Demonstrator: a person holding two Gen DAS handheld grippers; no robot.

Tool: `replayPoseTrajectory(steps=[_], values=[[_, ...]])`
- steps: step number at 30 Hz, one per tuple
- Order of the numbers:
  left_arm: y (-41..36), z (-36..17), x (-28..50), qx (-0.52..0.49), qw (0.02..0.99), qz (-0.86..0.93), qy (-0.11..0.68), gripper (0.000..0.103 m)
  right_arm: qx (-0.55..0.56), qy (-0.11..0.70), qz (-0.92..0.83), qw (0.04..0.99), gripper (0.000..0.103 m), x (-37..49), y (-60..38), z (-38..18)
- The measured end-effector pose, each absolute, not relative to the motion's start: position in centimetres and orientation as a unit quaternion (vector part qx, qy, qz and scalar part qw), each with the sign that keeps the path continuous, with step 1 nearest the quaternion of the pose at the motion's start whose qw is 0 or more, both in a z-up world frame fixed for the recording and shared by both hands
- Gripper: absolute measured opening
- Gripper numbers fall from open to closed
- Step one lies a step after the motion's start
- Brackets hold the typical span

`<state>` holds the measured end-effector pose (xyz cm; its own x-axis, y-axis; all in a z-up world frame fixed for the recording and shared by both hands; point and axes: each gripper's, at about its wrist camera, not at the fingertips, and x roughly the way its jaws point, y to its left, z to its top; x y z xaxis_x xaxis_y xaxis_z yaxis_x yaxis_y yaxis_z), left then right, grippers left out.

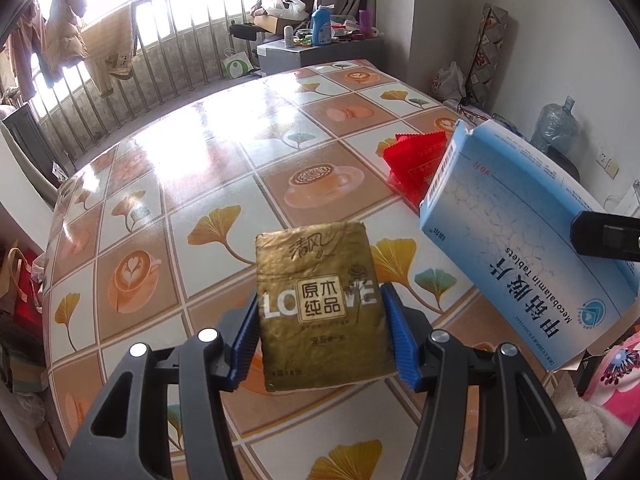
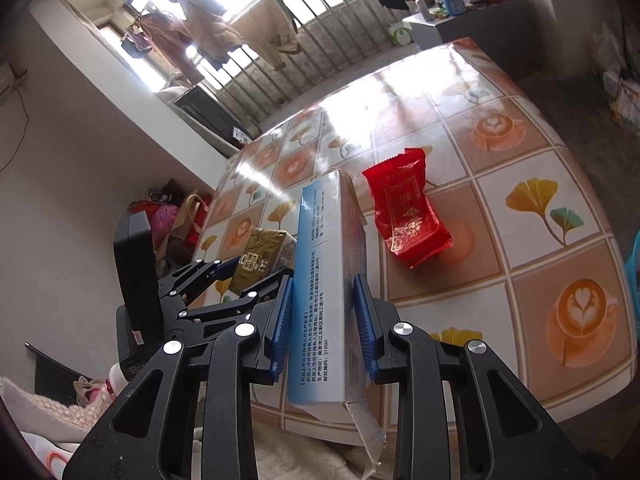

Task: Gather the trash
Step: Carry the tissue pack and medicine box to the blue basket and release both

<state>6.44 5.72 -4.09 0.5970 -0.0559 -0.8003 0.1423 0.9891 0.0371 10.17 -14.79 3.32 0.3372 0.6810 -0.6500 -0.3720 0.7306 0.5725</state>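
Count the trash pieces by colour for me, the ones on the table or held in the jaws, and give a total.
Gold: 1, the tissue pack held in the left gripper
Blue and white: 1, the medicine box held in the right gripper
Red: 1, the snack wrapper lying on the table
Total: 3

The tabletop (image 1: pixel 248 148) in front of you carries a glossy checked cover: white and tan squares printed with ginkgo leaves, latte cups and macarons. Window glare washes out its far half (the prints there are hard to read). One item lies directly on it: a red foil wrapper (image 2: pixel 408 212), crumpled, with gold print, resting on a tan square toward the right side. You will find it well apart from the tabletop's edges.
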Motion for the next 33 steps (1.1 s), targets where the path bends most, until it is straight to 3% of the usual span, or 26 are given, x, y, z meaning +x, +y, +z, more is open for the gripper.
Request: replayPoseTrajectory(steps=[9,16,24,33], values=[[4.1,-0.2,6.6,0.051,0.908,-0.089,0.406,0.055,0.231,0.415,0.329,0.816,0.027,10.1,-19.7,6.5],[-1.1,3.7,10.0,0.044,0.909,-0.183,0.372,0.055,0.266,0.355,0.215,0.87,0.027,9.2,-28.6,8.6],[-14.6,5.0,16.5,0.045,0.855,-0.334,0.395,0.055,0.339,0.312,-0.014,0.887,0.028,6.3,-42.2,6.6],[-33.7,0.4,21.8,0.092,0.77,-0.43,0.462,0.056,0.43,0.307,-0.142,0.837,0.029,7.8,-50.4,0.5]])
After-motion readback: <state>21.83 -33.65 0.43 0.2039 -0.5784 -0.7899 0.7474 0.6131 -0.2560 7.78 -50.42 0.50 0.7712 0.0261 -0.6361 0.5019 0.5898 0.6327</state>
